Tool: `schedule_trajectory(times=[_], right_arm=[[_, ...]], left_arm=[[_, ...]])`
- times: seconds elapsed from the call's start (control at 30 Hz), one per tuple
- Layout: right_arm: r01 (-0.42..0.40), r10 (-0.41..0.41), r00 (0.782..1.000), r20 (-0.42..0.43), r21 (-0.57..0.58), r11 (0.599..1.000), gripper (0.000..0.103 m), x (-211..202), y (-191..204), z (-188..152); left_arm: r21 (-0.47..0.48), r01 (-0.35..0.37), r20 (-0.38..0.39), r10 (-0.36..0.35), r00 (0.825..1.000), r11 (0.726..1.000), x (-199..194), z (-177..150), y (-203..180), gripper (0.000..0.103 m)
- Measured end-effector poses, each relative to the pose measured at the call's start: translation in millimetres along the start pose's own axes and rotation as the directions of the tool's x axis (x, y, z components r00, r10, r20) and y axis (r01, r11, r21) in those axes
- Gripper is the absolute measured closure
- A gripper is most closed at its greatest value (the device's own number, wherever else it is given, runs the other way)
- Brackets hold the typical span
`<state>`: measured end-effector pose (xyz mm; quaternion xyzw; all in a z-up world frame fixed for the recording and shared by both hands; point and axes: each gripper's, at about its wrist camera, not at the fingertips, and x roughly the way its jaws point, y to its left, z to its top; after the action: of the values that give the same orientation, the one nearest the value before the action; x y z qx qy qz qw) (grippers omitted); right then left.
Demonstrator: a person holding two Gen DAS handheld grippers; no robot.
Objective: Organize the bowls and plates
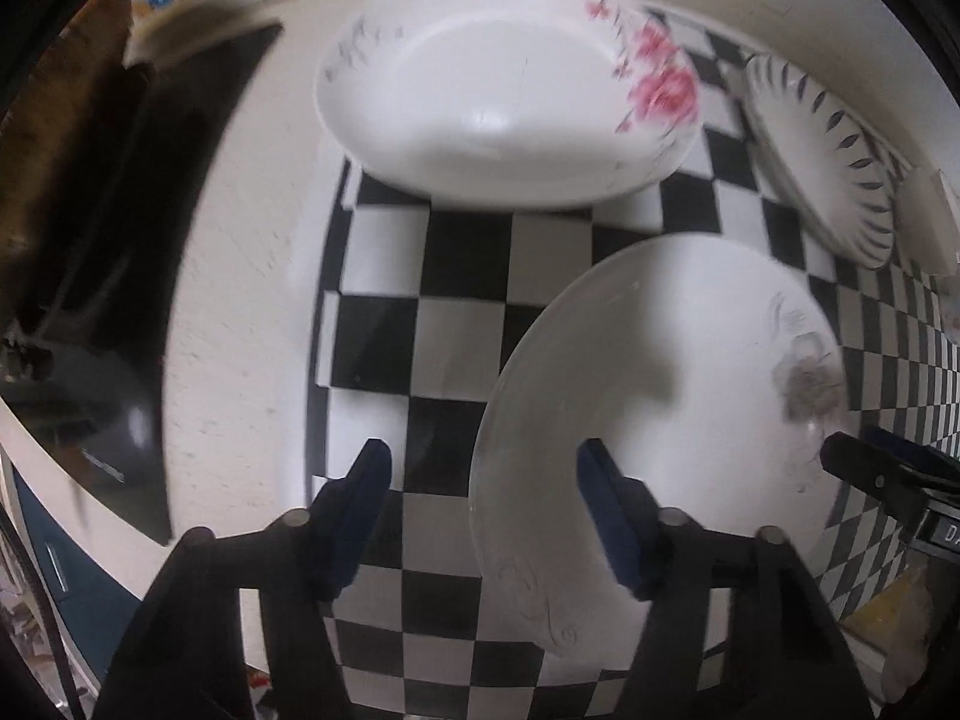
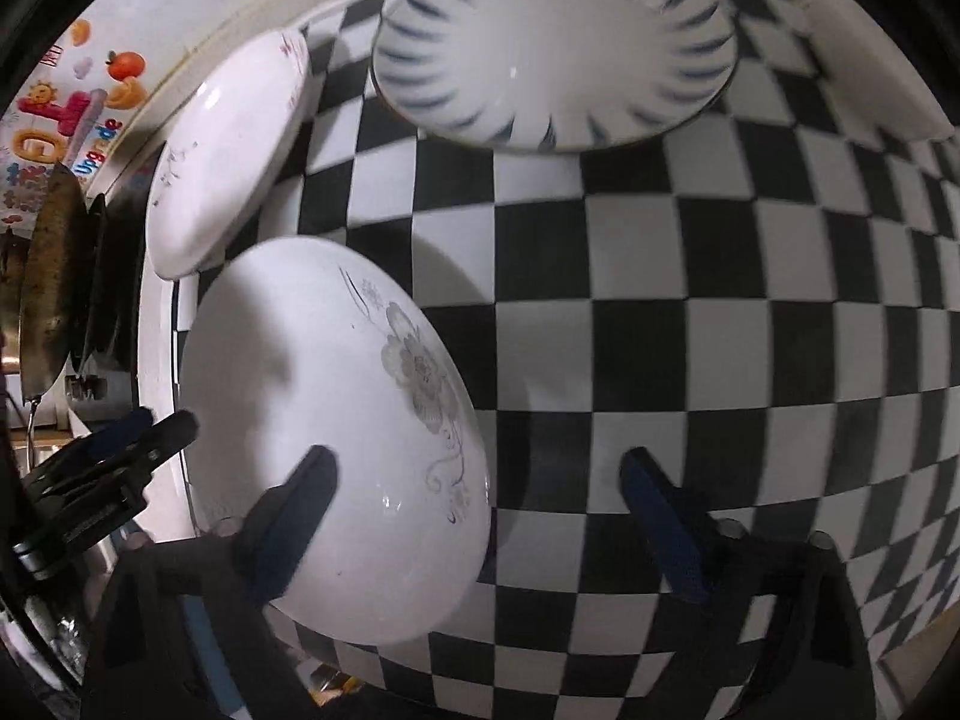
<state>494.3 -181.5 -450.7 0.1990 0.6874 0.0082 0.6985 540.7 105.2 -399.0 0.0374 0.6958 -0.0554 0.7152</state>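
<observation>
Left wrist view: grey-flower plate (image 1: 660, 396) lies on the checkered mat (image 1: 420, 330), nearest both wide-open, empty grippers (image 1: 483, 504) (image 2: 474, 516). Probably stiff, slippery, breakable; pinch its rim.

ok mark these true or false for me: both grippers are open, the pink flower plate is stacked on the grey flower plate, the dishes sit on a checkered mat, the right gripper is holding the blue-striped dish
1. Both grippers are open. True: the left gripper and right gripper have spread fingers gripping nothing.
2. The white plate with pink flowers is stacked on the white plate with grey flowers. False: they lie apart, mat showing between them.
3. The dishes sit on a black-and-white checkered mat. True.
4. The right gripper holds the white dish with blue leaf strokes. False: that dish rests on the mat, far from the gripper.
</observation>
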Motion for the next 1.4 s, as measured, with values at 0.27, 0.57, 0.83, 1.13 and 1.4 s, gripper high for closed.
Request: schedule_trajectory(times=[0.27,0.57,0.83,1.13,1.4], right_arm=[[-0.061,0.061,0.995,-0.073,-0.001,0.998,0.055,22,8,1],[-0.032,0.031,0.998,-0.046,-0.037,0.999,0.079,23,19,2],[-0.021,0.020,1.000,-0.012,-0.053,0.998,0.080,6,10,-4],[-0.021,0.021,0.999,0.040,0.007,1.000,0.081,-28,-53,-28],[-0.017,0.012,0.999,0.053,0.089,0.996,0.081,-40,-117,-42]], left_arm=[[-0.016,0.052,-0.060,-0.053,0.997,0.999,15,-11,-2,0.053],[-0.037,0.076,-0.043,-0.077,0.996,0.996,3,-22,-13,0.061],[-0.009,0.078,-0.030,-0.078,0.997,0.997,-18,-37,-49,0.061],[0.070,0.101,-0.015,-0.100,0.995,0.992,-40,-55,-128,0.061],[0.141,0.105,-0.039,-0.100,0.994,0.984,-33,-69,-191,0.061]])
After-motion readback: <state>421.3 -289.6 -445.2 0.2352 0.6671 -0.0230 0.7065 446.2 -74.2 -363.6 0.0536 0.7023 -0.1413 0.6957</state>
